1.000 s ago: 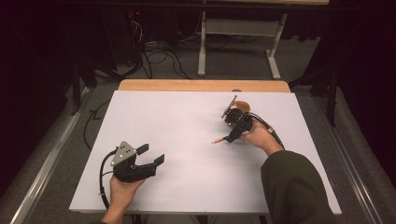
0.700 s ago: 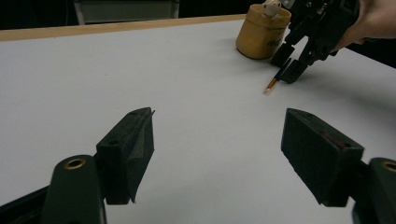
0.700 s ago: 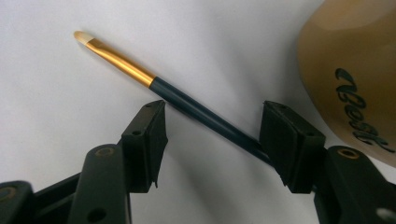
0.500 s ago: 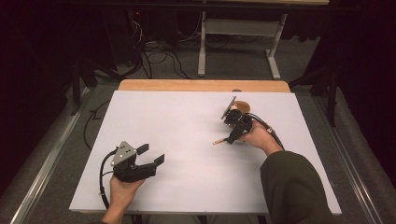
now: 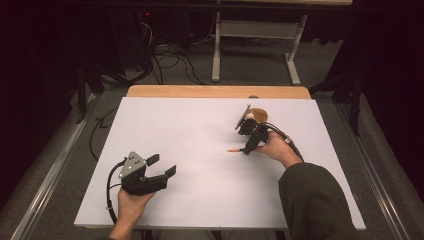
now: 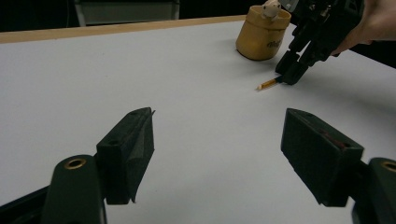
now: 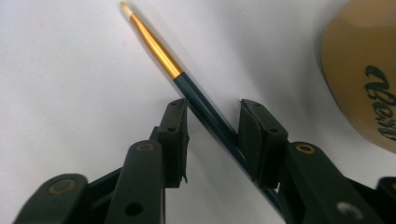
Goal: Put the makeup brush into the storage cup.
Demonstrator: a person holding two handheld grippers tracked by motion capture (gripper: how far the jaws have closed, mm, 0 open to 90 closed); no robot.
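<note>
The only writing I can read sits on the tan cup at the right edge of the right gripper view: dark script letters that begin "Bes", the rest cut off by the frame. In the left gripper view the same cup stands at upper centre-right with a small dark mark on its side that is too small for me to read, and a pale little figure pokes out of its top. The paintbrush lies on the white worktop just beside the cup, with a dark blue handle, gold ferrule and pale tip pointing toward the upper left of the right gripper view. My right tongs straddle that handle, and their jaws have just been closing; the handle lies against both pads, though a gap remains beside it, so I cannot say they are clamped. Compared with a second ago, both hands sit where they were and the brush has not shifted. My left tongs stand wide apart over bare worktop at lower left of the high view, holding nothing.
</note>
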